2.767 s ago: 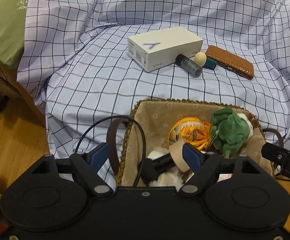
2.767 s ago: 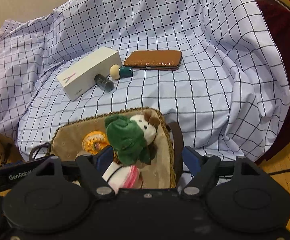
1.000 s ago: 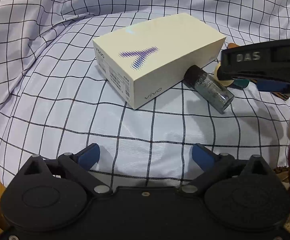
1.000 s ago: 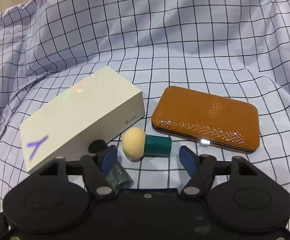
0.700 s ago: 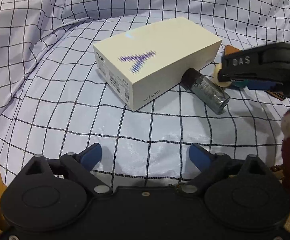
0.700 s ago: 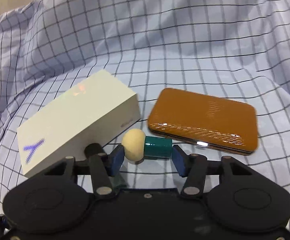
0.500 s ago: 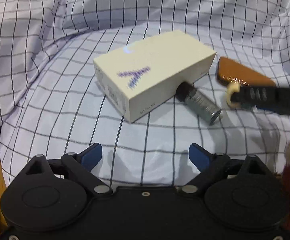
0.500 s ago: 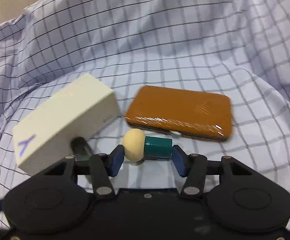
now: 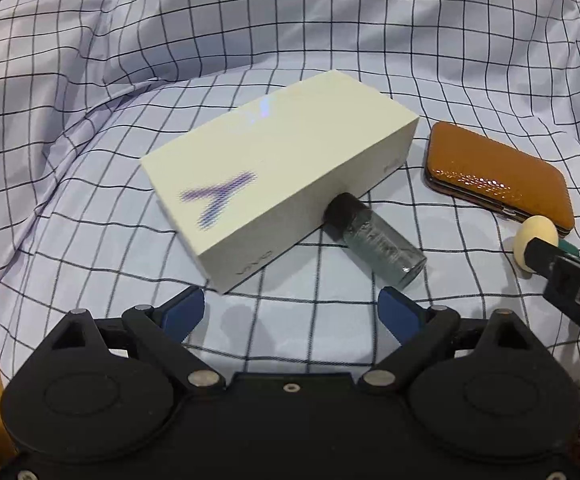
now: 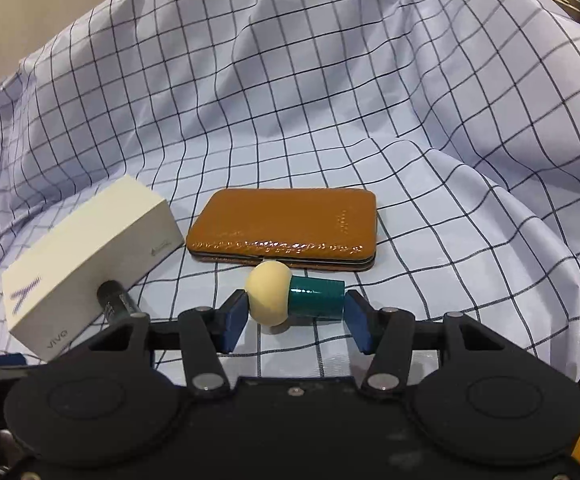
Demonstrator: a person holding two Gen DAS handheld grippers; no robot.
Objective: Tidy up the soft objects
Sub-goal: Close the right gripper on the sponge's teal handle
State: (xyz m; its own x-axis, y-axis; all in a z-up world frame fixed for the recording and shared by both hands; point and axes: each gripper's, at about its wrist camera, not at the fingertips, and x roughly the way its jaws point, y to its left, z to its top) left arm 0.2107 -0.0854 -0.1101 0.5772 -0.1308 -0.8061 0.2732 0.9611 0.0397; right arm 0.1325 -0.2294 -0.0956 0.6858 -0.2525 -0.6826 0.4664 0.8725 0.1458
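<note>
My right gripper pinches the sponge end to end, its long axis crosswise between my pads, probably just clear of the cloth. My left gripper hangs wide open, empty.

Checked cloth: pale lilac-white, thin dark grid lines. Box: cream-white with a purple dotted Y mark and grey lettering; case: glossy tan-brown; vial: clear grey glass, black cap. Sponge applicator: pale yellow head, teal green handle; both claws, left claw and right claw, black with blue finger pads.
</note>
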